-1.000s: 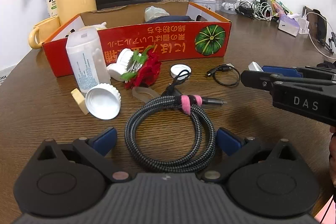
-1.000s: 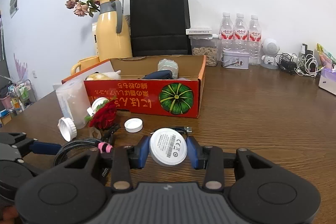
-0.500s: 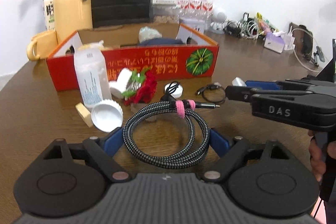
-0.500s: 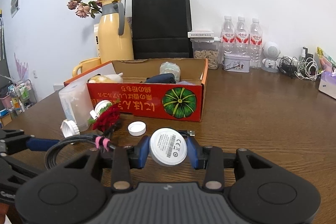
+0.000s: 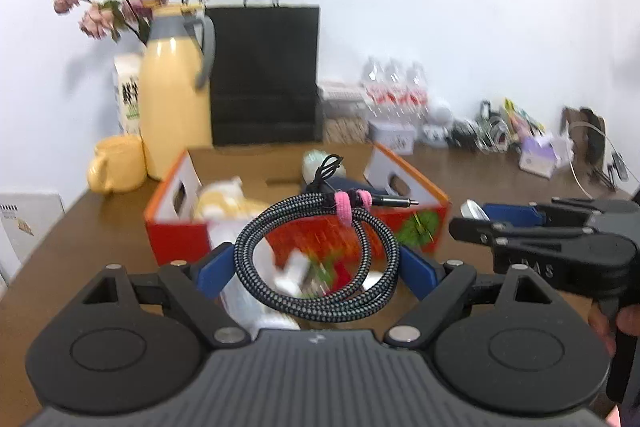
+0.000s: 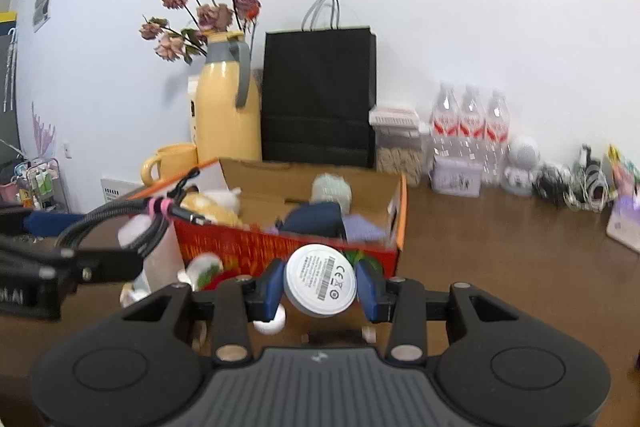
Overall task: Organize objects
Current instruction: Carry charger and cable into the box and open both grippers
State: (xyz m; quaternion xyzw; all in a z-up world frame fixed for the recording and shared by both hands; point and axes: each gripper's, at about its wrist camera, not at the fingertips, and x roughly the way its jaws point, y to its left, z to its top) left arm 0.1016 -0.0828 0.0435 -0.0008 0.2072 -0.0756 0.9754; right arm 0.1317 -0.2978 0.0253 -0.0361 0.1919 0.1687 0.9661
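Risk of slippage: my left gripper (image 5: pixel 316 267), spread wide, pinches the braided cable coil (image 5: pixel 316 259), my right gripper (image 6: pixel 320 285) the white puck (image 6: pixel 321 279), over the red box (image 6: pixel 304 247).

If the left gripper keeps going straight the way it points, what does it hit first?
Probably the red cardboard box: its near wall lies straight beyond the left gripper and held coiled cable. Depth is unclear.

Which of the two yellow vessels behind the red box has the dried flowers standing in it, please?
The tall yellow jug with the grey collar and handle holds them; the squat yellow mug beside it holds none.
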